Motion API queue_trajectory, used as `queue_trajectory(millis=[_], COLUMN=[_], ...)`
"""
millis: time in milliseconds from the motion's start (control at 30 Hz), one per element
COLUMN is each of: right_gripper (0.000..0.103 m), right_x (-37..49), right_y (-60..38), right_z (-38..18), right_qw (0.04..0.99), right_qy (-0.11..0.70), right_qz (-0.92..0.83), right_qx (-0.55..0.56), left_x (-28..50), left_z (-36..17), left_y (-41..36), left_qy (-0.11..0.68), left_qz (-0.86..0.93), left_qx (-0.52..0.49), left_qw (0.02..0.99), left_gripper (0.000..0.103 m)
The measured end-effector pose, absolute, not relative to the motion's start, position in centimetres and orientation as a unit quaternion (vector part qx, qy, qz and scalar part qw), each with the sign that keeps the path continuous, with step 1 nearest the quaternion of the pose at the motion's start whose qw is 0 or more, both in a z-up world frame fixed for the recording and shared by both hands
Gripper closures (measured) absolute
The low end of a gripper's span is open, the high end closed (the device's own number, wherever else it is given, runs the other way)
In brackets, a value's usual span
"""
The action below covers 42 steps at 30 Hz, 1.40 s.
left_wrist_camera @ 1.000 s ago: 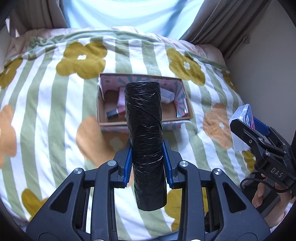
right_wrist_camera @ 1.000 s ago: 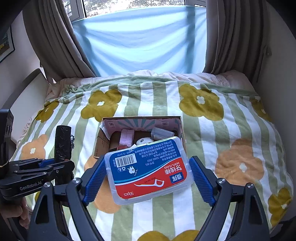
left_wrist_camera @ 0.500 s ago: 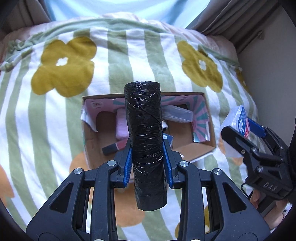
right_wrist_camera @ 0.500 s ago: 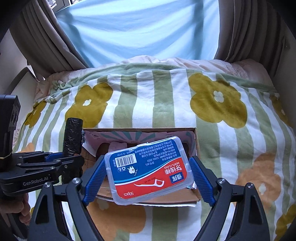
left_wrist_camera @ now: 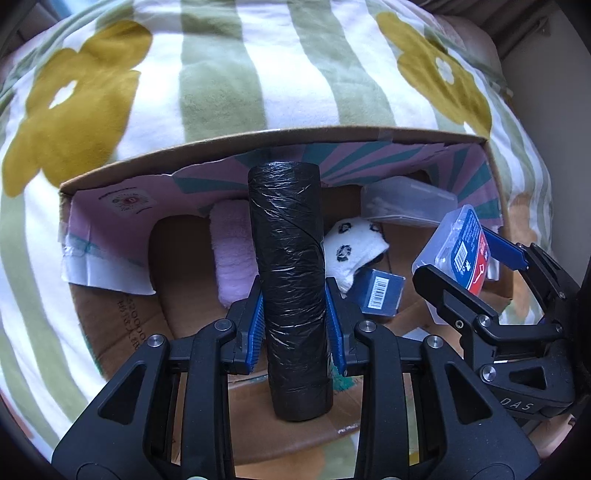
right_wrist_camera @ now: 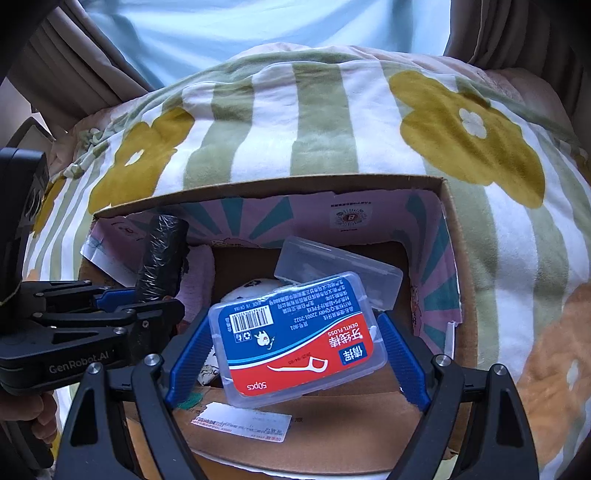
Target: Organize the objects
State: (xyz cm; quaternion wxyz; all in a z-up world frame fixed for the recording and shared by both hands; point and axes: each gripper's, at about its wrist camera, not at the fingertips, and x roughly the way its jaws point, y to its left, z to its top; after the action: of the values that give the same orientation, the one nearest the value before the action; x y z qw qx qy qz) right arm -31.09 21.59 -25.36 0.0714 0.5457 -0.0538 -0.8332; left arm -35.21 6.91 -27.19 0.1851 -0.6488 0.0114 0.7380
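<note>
My left gripper (left_wrist_camera: 294,325) is shut on a black roll of plastic bags (left_wrist_camera: 288,266) and holds it upright over the open cardboard box (left_wrist_camera: 258,142). My right gripper (right_wrist_camera: 295,350) is shut on a clear dental floss box (right_wrist_camera: 295,336) with a blue and red label, held over the box's right half (right_wrist_camera: 448,229). The right gripper also shows in the left wrist view (left_wrist_camera: 476,266), and the left gripper in the right wrist view (right_wrist_camera: 122,299), with the black roll (right_wrist_camera: 162,254).
Inside the box lie a pink cloth (left_wrist_camera: 231,247), a white spotted sock (left_wrist_camera: 351,243), a clear plastic case (left_wrist_camera: 406,201) and a small dark blue packet (left_wrist_camera: 382,291). The box sits on a striped flowered blanket (right_wrist_camera: 325,122). Curtains (right_wrist_camera: 517,33) hang behind.
Both grippers have moved forward and down with their loads, from short of the box to over its inside. The box now fills both views.
</note>
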Motion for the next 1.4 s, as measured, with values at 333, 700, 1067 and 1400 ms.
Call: queue_trajectory(millis=[333,700,1067,1400], right_gripper=[0.001,0.001,0.001,0.001], right_x=[-29.0,-28.4,-25.3,-18.6], right_y=[20.6,20.6,20.4,21.4], right_z=[-25.4,-25.5,-19.1,-9.4], right_qw=[0.154,0.15,0.15,0.109], right_qy=[0.023,0.032,0.048,-0.003], right_qz=[-0.847,-0.848,-0.851,-0.866], right_qx=[0.509,0.507,0.5,0.488], left_x=[-35.9,-36.1,-32.2,-23.5], left_z=[-26.3,-27.4,-20.4,-8.4], left_y=[6.8,7.4,6.2,2.0], left_qy=[0.054,0.065,0.056,0.007], left_qz=[0.758,0.759,0.783,0.836], left_qx=[-0.624,-0.625,-0.597,-0.532], left_qw=[0.182,0.171,0.164,0.134], left_gripper=[0.056,0.0,0.0,0.0])
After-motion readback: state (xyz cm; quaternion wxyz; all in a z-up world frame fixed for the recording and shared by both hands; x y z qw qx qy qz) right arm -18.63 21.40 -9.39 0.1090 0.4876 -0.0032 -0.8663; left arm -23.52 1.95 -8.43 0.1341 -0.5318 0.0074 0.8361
